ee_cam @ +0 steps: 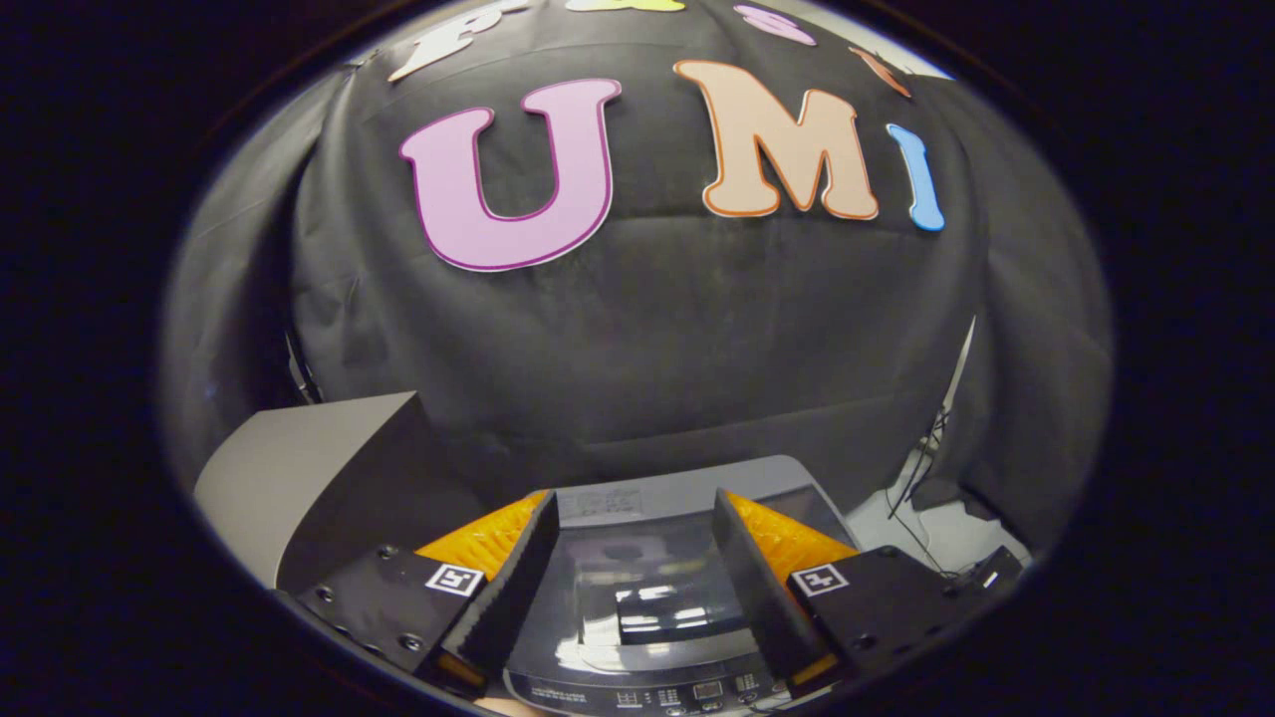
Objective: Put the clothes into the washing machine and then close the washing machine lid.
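A grey top-loading washing machine (687, 476) stands below and just ahead of me, against the black cloth wall. Its dark glass lid (637, 588) lies flat on top and reflects light; it looks shut. The control panel (687, 692) runs along the machine's near edge, under my fingers. My gripper (634, 498) hovers over the lid, open wide, with nothing between its fingers (508, 588). Through the gap between the fingers I see the lid and the machine's rear strip.
A grey box-like block (299, 478) stands left of the washing machine, close to my left finger. On the right, cables (921, 498) run down over a pale floor patch beside the machine. The black cloth wall rises right behind the machine.
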{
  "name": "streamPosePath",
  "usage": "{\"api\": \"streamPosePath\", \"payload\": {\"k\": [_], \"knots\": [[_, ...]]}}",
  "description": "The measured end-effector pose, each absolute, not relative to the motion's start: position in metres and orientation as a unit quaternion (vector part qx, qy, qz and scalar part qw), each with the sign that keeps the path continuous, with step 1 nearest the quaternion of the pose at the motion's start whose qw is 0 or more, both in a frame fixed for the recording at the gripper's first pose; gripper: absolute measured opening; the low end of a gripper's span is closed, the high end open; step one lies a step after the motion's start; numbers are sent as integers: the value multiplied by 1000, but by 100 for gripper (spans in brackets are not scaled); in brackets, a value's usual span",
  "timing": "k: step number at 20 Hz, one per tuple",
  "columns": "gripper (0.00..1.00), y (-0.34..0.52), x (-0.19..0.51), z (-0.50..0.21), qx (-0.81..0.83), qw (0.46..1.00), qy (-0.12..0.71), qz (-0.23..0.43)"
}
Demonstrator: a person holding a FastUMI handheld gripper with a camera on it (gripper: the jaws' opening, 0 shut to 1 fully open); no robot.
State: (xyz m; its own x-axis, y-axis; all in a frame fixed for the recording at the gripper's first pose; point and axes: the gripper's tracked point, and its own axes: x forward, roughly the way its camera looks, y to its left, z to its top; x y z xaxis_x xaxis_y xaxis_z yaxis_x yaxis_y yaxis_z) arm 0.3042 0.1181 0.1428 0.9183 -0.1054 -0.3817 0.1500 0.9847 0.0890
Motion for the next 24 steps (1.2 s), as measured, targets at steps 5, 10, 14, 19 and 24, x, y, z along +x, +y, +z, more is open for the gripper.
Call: {"api": "streamPosePath", "payload": {"k": [5, 10, 14, 19, 24], "knots": [[96, 108, 290, 144, 54, 982, 170, -61], [96, 90, 271, 148, 40, 991, 115, -50], [96, 68, 253, 153, 19, 998, 49, -44], [96, 27, 224, 134, -7, 999, -6, -51], [96, 3, 184, 113, -8, 997, -68, -37]]}}
